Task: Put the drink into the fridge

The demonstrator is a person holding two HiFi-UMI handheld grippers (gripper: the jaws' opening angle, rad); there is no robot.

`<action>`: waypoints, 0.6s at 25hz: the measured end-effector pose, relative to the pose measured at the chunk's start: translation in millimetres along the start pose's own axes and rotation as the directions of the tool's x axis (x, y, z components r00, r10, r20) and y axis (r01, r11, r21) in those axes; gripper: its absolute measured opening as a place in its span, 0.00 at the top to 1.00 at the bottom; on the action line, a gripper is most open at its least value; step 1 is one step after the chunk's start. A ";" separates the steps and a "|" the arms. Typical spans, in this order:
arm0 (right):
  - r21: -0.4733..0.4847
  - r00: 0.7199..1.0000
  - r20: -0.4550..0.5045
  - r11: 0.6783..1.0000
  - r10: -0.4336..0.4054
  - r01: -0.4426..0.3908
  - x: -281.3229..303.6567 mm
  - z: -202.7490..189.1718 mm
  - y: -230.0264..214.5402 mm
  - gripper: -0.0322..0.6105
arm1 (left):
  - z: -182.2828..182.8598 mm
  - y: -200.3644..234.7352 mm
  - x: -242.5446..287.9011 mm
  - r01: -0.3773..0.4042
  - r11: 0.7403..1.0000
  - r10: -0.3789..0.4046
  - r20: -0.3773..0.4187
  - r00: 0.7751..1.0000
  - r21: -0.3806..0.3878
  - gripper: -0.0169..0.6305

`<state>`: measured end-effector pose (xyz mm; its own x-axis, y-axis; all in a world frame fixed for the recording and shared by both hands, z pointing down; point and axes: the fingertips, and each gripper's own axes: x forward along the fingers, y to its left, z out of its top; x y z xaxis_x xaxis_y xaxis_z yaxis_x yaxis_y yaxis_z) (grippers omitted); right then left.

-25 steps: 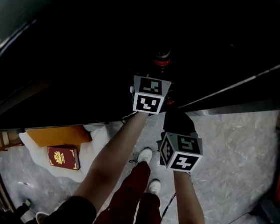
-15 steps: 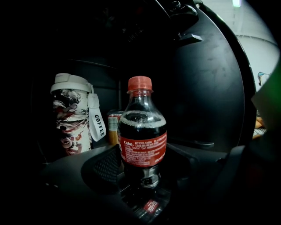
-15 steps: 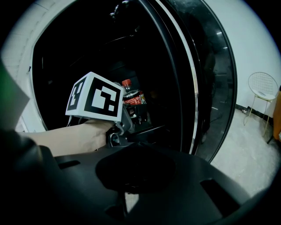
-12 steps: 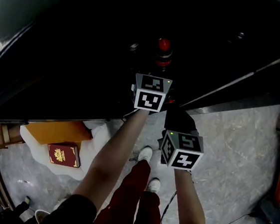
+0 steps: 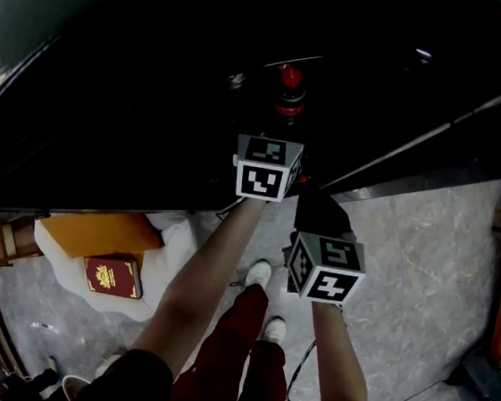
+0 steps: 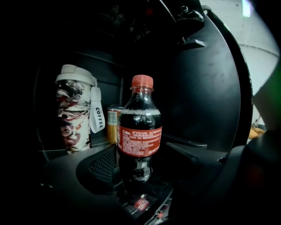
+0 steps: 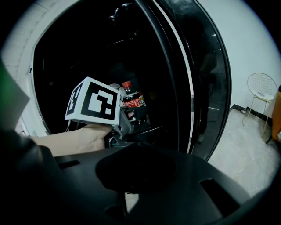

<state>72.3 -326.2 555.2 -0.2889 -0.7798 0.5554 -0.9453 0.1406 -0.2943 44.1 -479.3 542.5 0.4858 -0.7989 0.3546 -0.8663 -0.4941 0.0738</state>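
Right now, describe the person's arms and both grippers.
The left gripper and right gripper are black, each bearing a white cube with black square markers. The left's jaws have just been opening, the cola bottle between them. Bare forearms; dark left sleeve.

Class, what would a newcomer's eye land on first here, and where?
A red-capped cola bottle stands upright in the dark fridge, between the jaws of the left gripper, which have just been opening and clear it. Behind it, to the left, stands a patterned coffee cup.
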 end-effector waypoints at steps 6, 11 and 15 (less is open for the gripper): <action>-0.013 1.000 0.012 1.000 -0.008 0.009 -7.8 9.1 1.0 0.92 | -4.1 2.2 -22.7 -0.030 0.999 0.031 0.016 0.999 -0.027 0.45; 0.001 1.000 0.023 1.000 -0.016 0.016 -13.7 7.2 -3.6 0.92 | -14.1 -0.7 -46.8 -0.020 0.998 0.021 0.010 1.000 -0.066 0.45; -0.006 0.999 0.032 1.000 -0.015 0.015 -18.4 11.4 -3.7 0.92 | -17.2 -4.2 -62.3 0.004 0.994 -0.001 0.023 1.000 -0.108 0.49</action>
<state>82.8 -319.4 537.3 -0.2696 -0.8011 0.5344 -0.9504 0.1321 -0.2815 15.5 -421.6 536.2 0.4895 -0.8058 0.3333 -0.8719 -0.4573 0.1750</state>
